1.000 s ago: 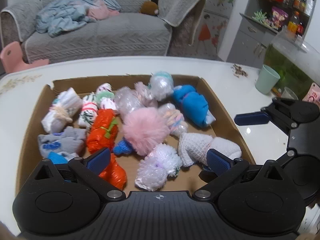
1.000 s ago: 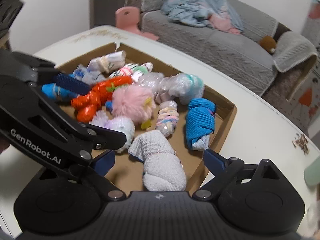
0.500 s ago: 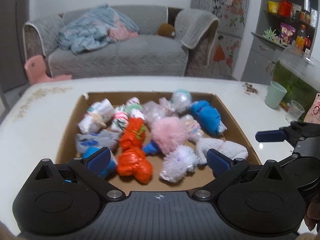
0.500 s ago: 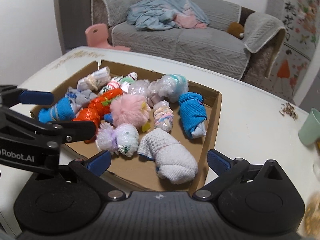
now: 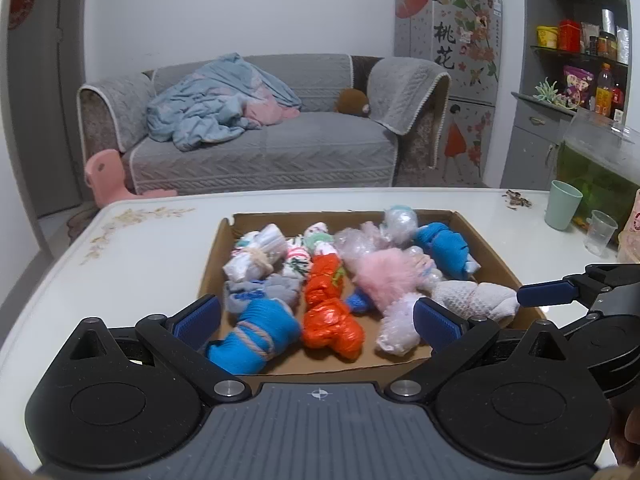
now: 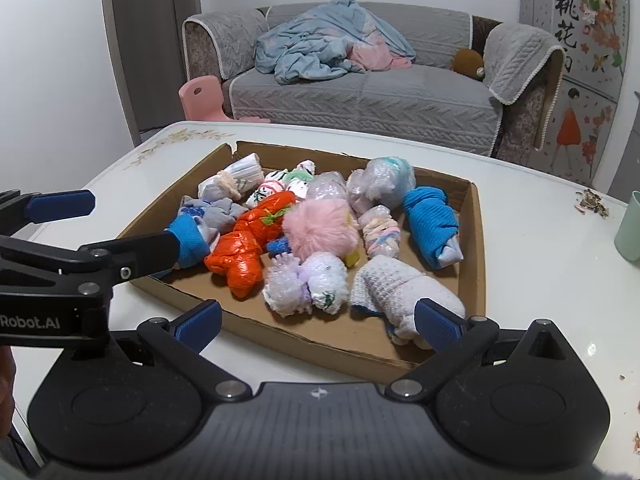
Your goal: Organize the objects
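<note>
the cardboard tray (image 6: 476, 216) sits on the white counter (image 6: 532, 240), filled with rolled and bagged bundles, and both grippers hang back at its near edge with nothing between their pads. the right gripper (image 6: 318, 322) stands as wide as it goes, empty; the left gripper (image 5: 316, 316) is also spread wide and empty.

in the right wrist view, the closest bundle is the white knitted roll (image 6: 404, 292), at about 1 o'clock from the gripper's middle, just beyond the tray's near wall and almost behind the right-hand pad. its long axis runs from 10 to 4 o'clock, so it lies slanted to the line between the pads. the bubble-wrapped bundle (image 6: 308, 286) lies at 12 o'clock, dead ahead and a little deeper in.

in the left wrist view, the blue roll tied with cord (image 5: 256, 338) lies at about 10 o'clock, close to the left-hand pad, long axis from 7 to 1 o'clock; the orange bag bundle (image 5: 330, 312) is straight ahead at 12.

by my reading, the right hand is nearer the knitted roll and the left nearer the blue one; either grasp needs a wrist turn to cross the roll's short side.
</note>
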